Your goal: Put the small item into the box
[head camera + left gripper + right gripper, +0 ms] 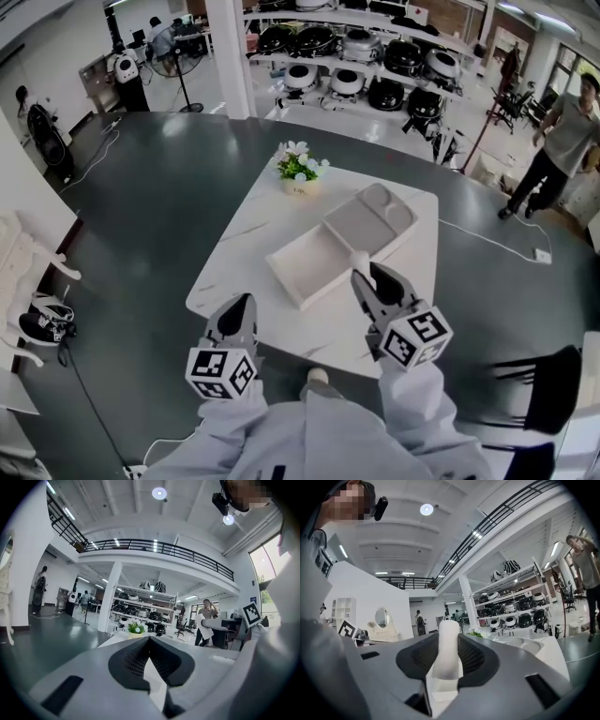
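Observation:
An open white box [286, 272] lies in the middle of the white table [244, 234], its moulded lid [375, 217] folded out to the far right. My right gripper [364, 274] hovers at the box's near right corner, shut on a small white rounded item [359, 262]. In the right gripper view that item [448, 645] stands upright between the dark pads. My left gripper [241, 305] hangs over the table's near edge, left of the box, with jaws shut and nothing in them; the left gripper view shows its tips [150, 640] meeting.
A small pot of white flowers [300, 171] stands at the table's far edge. A dark chair [539, 384] is to the right of the table. Shelves of cookers [375, 56] line the back, and a person [562, 141] walks at the far right.

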### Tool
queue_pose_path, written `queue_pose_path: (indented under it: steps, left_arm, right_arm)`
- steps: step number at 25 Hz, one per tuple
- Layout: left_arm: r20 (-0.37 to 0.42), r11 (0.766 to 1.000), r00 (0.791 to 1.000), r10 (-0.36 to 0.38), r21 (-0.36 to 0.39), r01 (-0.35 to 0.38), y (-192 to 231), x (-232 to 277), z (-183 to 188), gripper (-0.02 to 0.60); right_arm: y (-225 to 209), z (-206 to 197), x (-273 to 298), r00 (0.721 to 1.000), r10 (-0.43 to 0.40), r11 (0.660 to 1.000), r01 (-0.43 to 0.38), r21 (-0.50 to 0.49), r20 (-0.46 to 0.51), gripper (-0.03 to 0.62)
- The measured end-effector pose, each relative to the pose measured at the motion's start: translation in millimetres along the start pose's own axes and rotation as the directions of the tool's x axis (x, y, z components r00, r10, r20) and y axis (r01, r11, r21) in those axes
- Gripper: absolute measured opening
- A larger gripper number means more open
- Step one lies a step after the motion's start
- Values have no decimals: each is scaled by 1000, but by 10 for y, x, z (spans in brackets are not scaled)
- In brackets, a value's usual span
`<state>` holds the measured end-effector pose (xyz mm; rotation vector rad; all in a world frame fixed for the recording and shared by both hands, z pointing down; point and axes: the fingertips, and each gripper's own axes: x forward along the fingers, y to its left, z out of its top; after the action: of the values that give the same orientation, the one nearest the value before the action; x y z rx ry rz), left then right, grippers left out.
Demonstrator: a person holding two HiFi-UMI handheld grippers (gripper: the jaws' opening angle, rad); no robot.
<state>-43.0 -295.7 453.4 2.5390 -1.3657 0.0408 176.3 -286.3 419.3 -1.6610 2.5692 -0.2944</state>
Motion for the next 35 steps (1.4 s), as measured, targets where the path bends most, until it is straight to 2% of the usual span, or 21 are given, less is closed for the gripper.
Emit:
queue_pose_path:
  steps: [10,13,16,22,28,30,35]
  left_arm:
    - [-74,996,996,52,-65,-57,170,527,-281,-2]
    - [-117,994,991,59,-89,-69,253,646,-423,-2]
    - [-167,990,984,62,-114,-82,341,750,-606,-2]
    - [-249,981,967,49,-169,-93,474,874,-941,-2]
    - [-288,975,957,39,-197,-99,577,922,-1110,-2]
    - [-293,974,955,36,-202,-99,606,942,-1147,-2]
    - [-305,972,952,32,-214,-101,652,966,-1199,-2]
  right_arm:
    - [-272,-237,805,987,110,994,-111,-4,-120,112]
    - [-253,-451,1096,970,140,990,-143,-1,-201,112]
    - [-247,-766,1349,937,165,985,-175,-5,-307,113]
    - [-235,-1433,1682,842,176,976,-217,-20,-509,114]
    - [-185,-1903,1843,736,173,963,-266,-44,-654,114]
    - [-167,-2038,1890,693,169,957,-286,-52,-701,114]
    - [-137,-2327,1964,561,130,935,-344,-87,-818,115]
